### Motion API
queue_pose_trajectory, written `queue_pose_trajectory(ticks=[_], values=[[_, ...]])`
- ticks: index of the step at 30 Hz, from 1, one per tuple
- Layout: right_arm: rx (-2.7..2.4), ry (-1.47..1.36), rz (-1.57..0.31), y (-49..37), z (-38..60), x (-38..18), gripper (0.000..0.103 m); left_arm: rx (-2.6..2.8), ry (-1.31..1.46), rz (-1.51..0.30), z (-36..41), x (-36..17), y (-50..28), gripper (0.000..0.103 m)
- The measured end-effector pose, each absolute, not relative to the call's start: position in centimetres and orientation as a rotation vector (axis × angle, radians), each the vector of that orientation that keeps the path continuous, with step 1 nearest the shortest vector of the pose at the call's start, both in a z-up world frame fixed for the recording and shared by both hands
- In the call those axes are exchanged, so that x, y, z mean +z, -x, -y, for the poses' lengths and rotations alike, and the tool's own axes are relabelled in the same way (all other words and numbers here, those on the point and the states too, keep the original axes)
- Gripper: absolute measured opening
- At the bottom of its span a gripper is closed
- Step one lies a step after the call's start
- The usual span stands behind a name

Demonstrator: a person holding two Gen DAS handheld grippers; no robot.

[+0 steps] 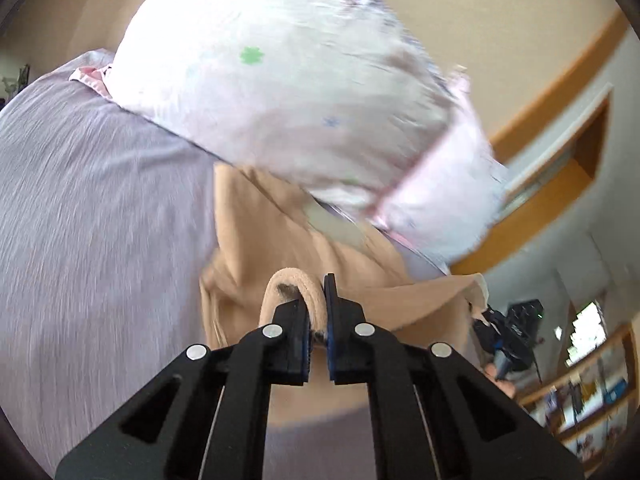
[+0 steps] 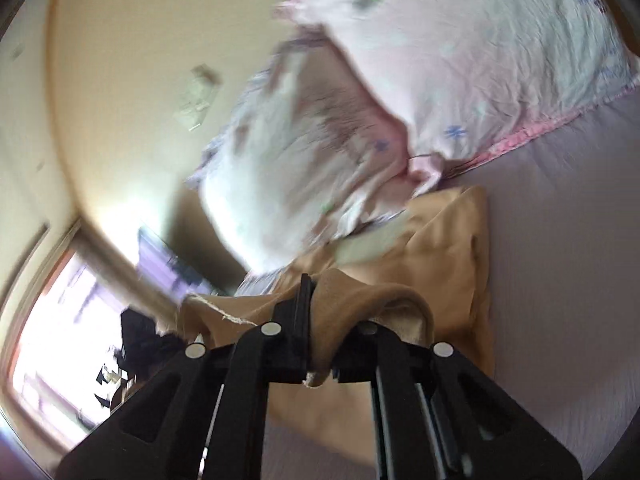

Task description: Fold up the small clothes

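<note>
Both grippers, left [image 1: 318, 320] and right [image 2: 320, 332], are pinching thick rolled edges of a soft tan garment [image 1: 260, 232] over a lavender bed sheet [image 1: 100, 220]; only the left view is showing shelves [image 1: 592, 392].

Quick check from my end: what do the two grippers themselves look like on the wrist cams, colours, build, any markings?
Both match: the left gripper and right gripper have matte black angular linkage arms with cut-out windows and round silver pivot pins. The left's fingers carry blue pads. No lettering or cables show.

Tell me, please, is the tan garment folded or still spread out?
Not folded: the tan garment hangs bunched, pinched by left gripper and right gripper.
</note>
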State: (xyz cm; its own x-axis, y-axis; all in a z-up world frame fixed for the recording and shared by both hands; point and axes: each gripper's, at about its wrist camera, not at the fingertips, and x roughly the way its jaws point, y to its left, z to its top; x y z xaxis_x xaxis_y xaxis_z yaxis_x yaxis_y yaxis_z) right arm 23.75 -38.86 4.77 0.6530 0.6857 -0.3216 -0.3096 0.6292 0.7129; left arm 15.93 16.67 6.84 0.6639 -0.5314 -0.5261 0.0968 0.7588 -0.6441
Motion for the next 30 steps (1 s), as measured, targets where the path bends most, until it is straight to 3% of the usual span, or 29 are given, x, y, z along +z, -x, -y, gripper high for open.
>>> queue_pose_trajectory(ticks=[4,12,13,15,17,18,19,20,21,25,30], values=[[0.461,-0.722,-0.748,-32.7,38.3,0.9,0.007,-0.282,0.661,-0.851,-16.9,3.6,-23.6,0.005],[0.346,-0.777,-0.796,-38.6,37.7,-1.5,0.008,-0.244,0.728,-0.892,-17.2,1.0,-30.8,0.005],[0.324,-0.793,-0.818,-39.4,37.7,-2.1,0.012,-0.242,0.745,-0.895,-17.3,0.7,-31.2,0.005],[0.258,-0.816,-0.843,-39.9,38.0,-2.6,0.049,-0.254,0.830,-0.912,-17.8,0.0,-32.1,0.006],[0.249,-0.839,-0.812,-40.1,38.5,-2.8,0.052,-0.274,0.903,-0.900,-18.4,-0.4,-32.1,0.013],[0.251,-0.836,-0.805,-40.1,38.6,-2.7,0.055,-0.282,0.921,-0.890,-18.7,-0.6,-32.3,0.022],[0.244,-0.825,-0.794,-39.9,38.8,-2.3,0.056,-0.270,0.926,-0.872,-19.0,-0.4,-32.1,0.045],[0.231,-0.796,-0.764,-39.3,39.0,-1.4,0.061,-0.228,0.913,-0.832,-19.7,0.2,-31.4,0.062],[0.238,-0.773,-0.732,-38.6,39.1,-0.5,0.068,-0.199,0.903,-0.787,-20.3,0.9,-30.5,0.086],[0.404,-0.676,-0.733,-35.3,37.9,2.1,0.077,-0.265,0.837,-0.793,-20.7,2.6,-27.1,0.087],[0.526,-0.588,-0.901,-33.7,35.4,-0.2,0.083,-0.373,0.730,-0.950,-17.4,0.8,-23.4,0.087]])
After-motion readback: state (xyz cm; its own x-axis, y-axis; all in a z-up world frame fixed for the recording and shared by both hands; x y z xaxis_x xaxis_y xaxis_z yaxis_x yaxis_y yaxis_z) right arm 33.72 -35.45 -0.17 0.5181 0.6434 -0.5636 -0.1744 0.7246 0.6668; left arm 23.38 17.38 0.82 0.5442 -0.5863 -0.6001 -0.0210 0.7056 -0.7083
